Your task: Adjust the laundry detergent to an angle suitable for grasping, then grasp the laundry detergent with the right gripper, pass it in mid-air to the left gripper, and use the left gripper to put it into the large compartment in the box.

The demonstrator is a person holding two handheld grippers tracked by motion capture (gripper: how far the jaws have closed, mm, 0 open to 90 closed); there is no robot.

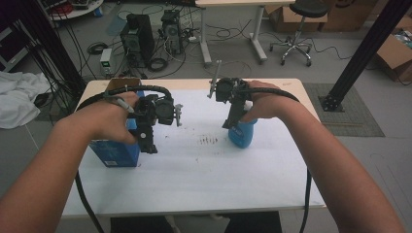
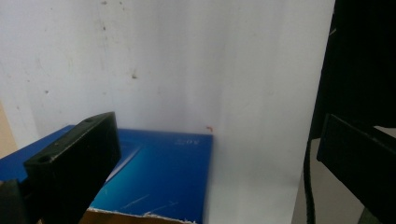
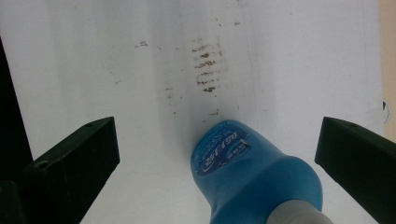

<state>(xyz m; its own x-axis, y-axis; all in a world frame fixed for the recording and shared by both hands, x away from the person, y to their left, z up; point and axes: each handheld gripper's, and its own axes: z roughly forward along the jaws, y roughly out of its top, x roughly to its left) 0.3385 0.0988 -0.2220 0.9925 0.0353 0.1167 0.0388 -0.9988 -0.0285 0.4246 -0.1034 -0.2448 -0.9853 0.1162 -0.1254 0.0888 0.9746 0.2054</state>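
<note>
A blue bottle with a grey cap rests on the white table right of centre. In the right gripper view the bottle points its cap end toward the camera. My right gripper hangs just over it, and the right gripper is open, its jaws wide on either side without touching. A blue cardboard box stands at the table's left. My left gripper hovers at its right side. The left gripper is open and holds nothing, with the box below its left jaw.
Brown smudges mark the table's middle, ahead of the bottle. Beyond the far edge stand computer towers, a stool and a black frame post. A white cloth lies on the floor at left.
</note>
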